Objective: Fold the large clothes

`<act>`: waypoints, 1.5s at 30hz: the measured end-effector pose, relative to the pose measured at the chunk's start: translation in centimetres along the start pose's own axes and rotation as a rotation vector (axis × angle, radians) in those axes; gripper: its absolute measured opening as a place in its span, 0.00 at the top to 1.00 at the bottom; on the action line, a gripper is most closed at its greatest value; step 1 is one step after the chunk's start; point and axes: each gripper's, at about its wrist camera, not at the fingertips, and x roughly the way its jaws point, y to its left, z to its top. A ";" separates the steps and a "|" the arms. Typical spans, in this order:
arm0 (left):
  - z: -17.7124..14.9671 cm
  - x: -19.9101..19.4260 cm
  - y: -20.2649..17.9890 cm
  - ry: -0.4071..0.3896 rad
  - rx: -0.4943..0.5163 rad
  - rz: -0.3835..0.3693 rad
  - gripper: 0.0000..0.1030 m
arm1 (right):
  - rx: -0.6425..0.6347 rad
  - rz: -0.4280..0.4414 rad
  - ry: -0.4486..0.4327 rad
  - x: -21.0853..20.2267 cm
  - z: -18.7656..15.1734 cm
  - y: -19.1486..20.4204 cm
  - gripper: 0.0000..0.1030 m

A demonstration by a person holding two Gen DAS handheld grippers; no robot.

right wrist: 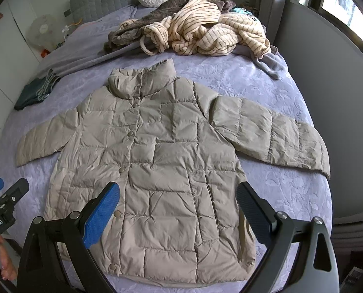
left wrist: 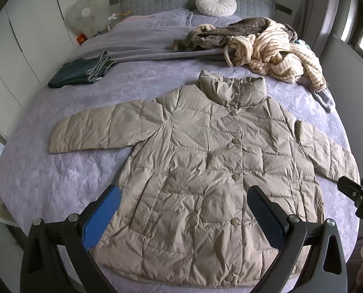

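A beige quilted puffer jacket (left wrist: 206, 161) lies flat and buttoned on the bed, front up, collar toward the headboard, both sleeves spread out to the sides. It also shows in the right wrist view (right wrist: 162, 161). My left gripper (left wrist: 184, 195) is open and empty, held above the jacket's lower half. My right gripper (right wrist: 177, 193) is open and empty, also above the lower half. The right gripper shows at the right edge of the left wrist view (left wrist: 359, 195), and the left gripper at the left edge of the right wrist view (right wrist: 3, 197).
The bed has a lavender cover (left wrist: 59, 175). A heap of striped cream and brown clothes (left wrist: 267, 48) lies behind the jacket. A folded dark green garment (left wrist: 81, 73) sits at the far left. A round white cushion (left wrist: 215, 2) leans on the grey headboard. A fan (left wrist: 81, 17) stands at the left.
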 end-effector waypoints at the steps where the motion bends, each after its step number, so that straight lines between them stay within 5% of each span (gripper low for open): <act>1: 0.0 0.0 0.0 0.000 0.000 0.000 0.00 | 0.000 0.001 0.000 0.0 0.0 0.0 0.06; 45: 0.2 0.0 0.5 0.001 -0.008 0.001 0.00 | 0.001 0.002 0.000 0.0 0.0 -0.1 0.06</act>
